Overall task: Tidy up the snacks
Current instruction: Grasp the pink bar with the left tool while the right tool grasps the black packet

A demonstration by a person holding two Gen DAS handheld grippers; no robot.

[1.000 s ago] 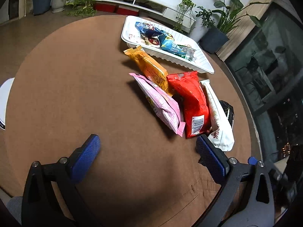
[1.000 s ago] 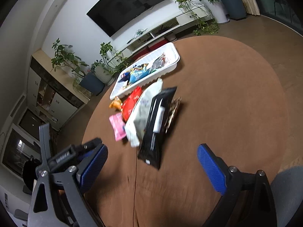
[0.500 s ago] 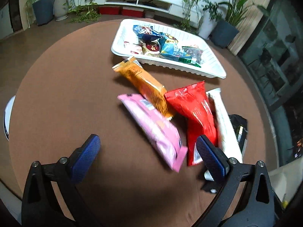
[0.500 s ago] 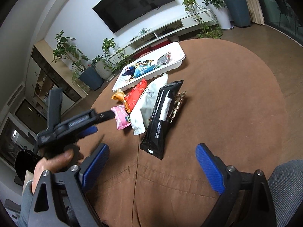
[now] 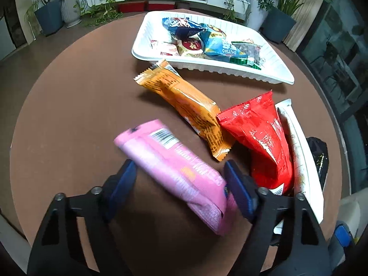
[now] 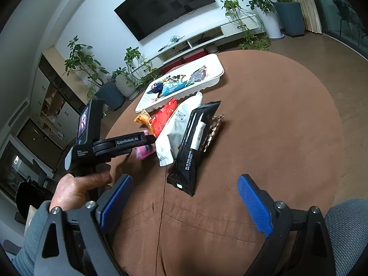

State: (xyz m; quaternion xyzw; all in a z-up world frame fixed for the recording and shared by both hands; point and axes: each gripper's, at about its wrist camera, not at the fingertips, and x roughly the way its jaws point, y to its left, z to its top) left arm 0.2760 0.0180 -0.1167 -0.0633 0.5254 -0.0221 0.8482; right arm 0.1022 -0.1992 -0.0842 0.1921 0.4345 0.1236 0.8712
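the left gripper point(image 5: 179, 179) points steeply down over the round brown table point(image 5: 69, 105); its jaws have just been closing, and the pink packet point(image 5: 174, 174) lies between the blue pads point(image 5: 123, 184), which stand right at its two long edges, though firm contact cannot be told because the packet is blurred. to the right of it lies the orange packet point(image 5: 184, 101), set slantwise with its far end just beside the white tray point(image 5: 214, 69). next comes the red packet point(image 5: 260, 135), touching the orange one at its near end, then the white packet point(image 5: 303, 163) partly under the red, and at the table's edge the black packet point(image 5: 319, 156). the tray, at the far side, holds several blue and white snack bags point(image 5: 207, 41). in the right wrist view a bare hand point(image 6: 76, 188) grips the left tool's handle, and the right gripper point(image 6: 184, 200) hangs wide apart above bare table, near the black packet's close end, with nothing between its pads.
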